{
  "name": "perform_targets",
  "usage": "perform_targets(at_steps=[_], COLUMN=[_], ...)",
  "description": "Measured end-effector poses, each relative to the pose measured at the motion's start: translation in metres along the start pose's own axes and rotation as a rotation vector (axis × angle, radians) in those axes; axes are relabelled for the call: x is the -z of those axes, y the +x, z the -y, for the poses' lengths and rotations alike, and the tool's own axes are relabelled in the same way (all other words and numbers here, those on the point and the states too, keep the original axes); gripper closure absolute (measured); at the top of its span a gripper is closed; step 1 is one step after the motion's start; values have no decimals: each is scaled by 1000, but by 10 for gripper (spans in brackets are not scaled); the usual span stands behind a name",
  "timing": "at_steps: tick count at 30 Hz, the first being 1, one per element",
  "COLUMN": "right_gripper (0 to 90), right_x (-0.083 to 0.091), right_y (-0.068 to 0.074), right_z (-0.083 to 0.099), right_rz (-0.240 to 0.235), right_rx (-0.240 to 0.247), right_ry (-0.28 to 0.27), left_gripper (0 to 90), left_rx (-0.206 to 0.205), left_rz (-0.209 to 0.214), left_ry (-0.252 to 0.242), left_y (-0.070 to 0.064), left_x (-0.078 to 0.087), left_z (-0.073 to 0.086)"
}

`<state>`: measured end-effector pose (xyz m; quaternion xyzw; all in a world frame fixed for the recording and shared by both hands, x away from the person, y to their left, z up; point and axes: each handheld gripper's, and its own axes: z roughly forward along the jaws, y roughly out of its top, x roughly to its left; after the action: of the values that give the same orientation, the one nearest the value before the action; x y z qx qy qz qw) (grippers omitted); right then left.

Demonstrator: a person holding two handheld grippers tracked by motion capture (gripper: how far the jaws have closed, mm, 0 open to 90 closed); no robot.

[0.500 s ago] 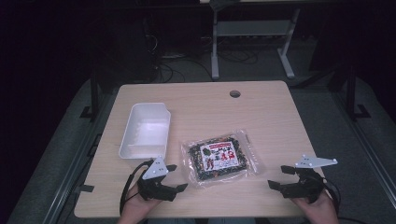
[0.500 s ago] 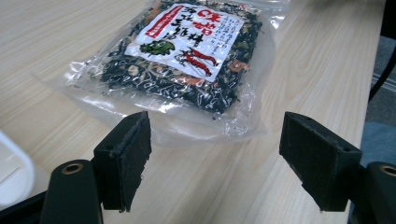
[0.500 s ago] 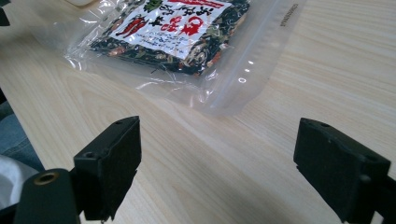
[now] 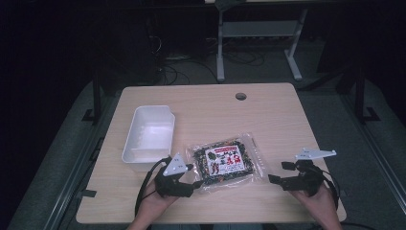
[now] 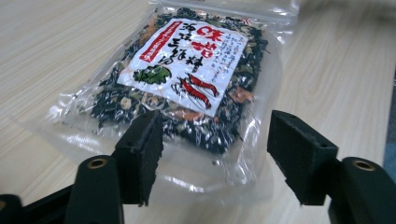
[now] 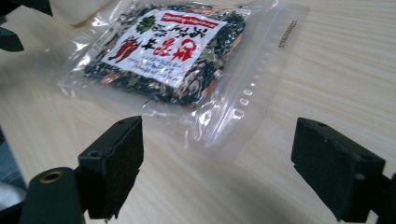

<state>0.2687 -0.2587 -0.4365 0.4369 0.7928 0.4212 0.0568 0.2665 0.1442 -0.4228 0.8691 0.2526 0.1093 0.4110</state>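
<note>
Movement: Since half a second ago the left gripper (image 4: 192,175) has edged in to the packet's near-left corner, while the right gripper (image 4: 277,173) sits much where it was.
Scene: a person at a wooden desk (image 4: 268,115) holds a two-jaw gripper in each hand over a clear packet of dried seaweed mix (image 4: 225,160).
Packet: it lies flat near the desk's front edge, between the two grippers, label up, just right of an empty white tray (image 4: 148,133).
Left gripper: jaws apart, one to each side of the packet's near edge (image 5: 196,177) in the left gripper view; they appear not yet to pinch the film.
Right gripper: jaws wide apart, holding nothing; in the right gripper view the packet's sealed margin (image 6: 243,100) lies ahead of them, short of the pads.
Step in hand: by the look of it, the approach to a first grasp on the packet.
Next move: likely the left jaws must slip over the thin plastic edge and close on it without pushing the packet away, low enough to catch film rather than the bulky contents.
</note>
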Motion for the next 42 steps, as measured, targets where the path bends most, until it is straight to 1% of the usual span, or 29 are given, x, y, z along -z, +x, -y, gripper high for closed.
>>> perform_targets(at_steps=[1,2,3,4,6,8,9,10,11,12,13,14,15,16,17,18,19,20,21,22,23,24,27,28,31,33,35,39,42], right_gripper=[164,167,167,178,180,181,190,190,208,208,211,243,254,259,259,292,292,324,324,348,356,359,380,406,424,444,475,489,493], right_x=[-3,-8,-8,-13,-18,-20,-25,-25,-30,-30,-32,-38,-41,-44,-44,-50,-50,-55,-55,-58,-57,-56,-51,-47,-44,-41,-39,-36,-32], right_y=[0,-1,-1,-3,-4,-4,-5,-5,-6,-6,-7,-9,-10,-10,-10,-12,-12,-16,-16,-21,-23,-25,-30,-34,-36,-37,-37,-33,-32], right_z=[-3,-9,-9,-15,-20,-22,-26,-26,-31,-31,-33,-37,-40,-42,-42,-46,-46,-47,-47,-46,-45,-44,-41,-38,-33,-29,-27,-22,-18], right_rz=[-3,-3,-3,-9,-14,-15,-18,-18,-22,-22,-24,-41,-51,-43,-43,-45,-45,-47,-47,-45,-46,-33,-18,-13,-10,-8,-10,-17,-14], right_rx=[2,-3,-3,-8,-17,-19,-24,-24,-31,-31,-37,-52,-62,-60,-60,-72,-72,-92,-92,-125,-138,-149,-167,-190,-201,-207,-208,-212,-232], right_ry=[3,8,8,12,16,21,27,27,39,39,47,47,51,63,63,78,78,92,92,109,113,115,111,110,123,143,142,166,175], left_gripper=[378,407,407,454,481,500,540,553,570,582,582,621,639,671,685,707,707,728,734,737,738,742,744,745,753,754,758,772,781], left_rx=[-1,-4,-2,1,20,24,25,25,31,31,25,25,25,26,26,21,17,6,6,8,7,8,10,5,4,14,15,12,11], left_rz=[-2,-3,-8,-8,-14,-17,-25,-25,-18,-18,-22,-26,-26,-24,-24,-26,-30,-32,-32,-32,-32,-32,-31,-29,-29,-22,-20,-14,-14], left_ry=[7,13,16,20,34,37,53,53,74,74,83,105,105,139,139,161,171,193,193,192,192,191,196,206,208,203,203,204,204], left_y=[1,2,3,4,9,10,12,12,13,13,14,16,16,18,18,18,18,18,18,18,18,18,19,18,18,19,19,19,19], left_x=[-3,-7,-10,-12,-18,-20,-23,-23,-27,-27,-28,-32,-32,-37,-37,-39,-41,-43,-43,-44,-44,-45,-47,-49,-49,-49,-50,-50,-50], left_z=[-2,-4,-5,-6,-7,-7,-8,-8,-9,-9,-10,-9,-9,-8,-8,-7,-7,-6,-6,-6,-6,-6,-6,-6,-6,-6,-6,-5,-5])
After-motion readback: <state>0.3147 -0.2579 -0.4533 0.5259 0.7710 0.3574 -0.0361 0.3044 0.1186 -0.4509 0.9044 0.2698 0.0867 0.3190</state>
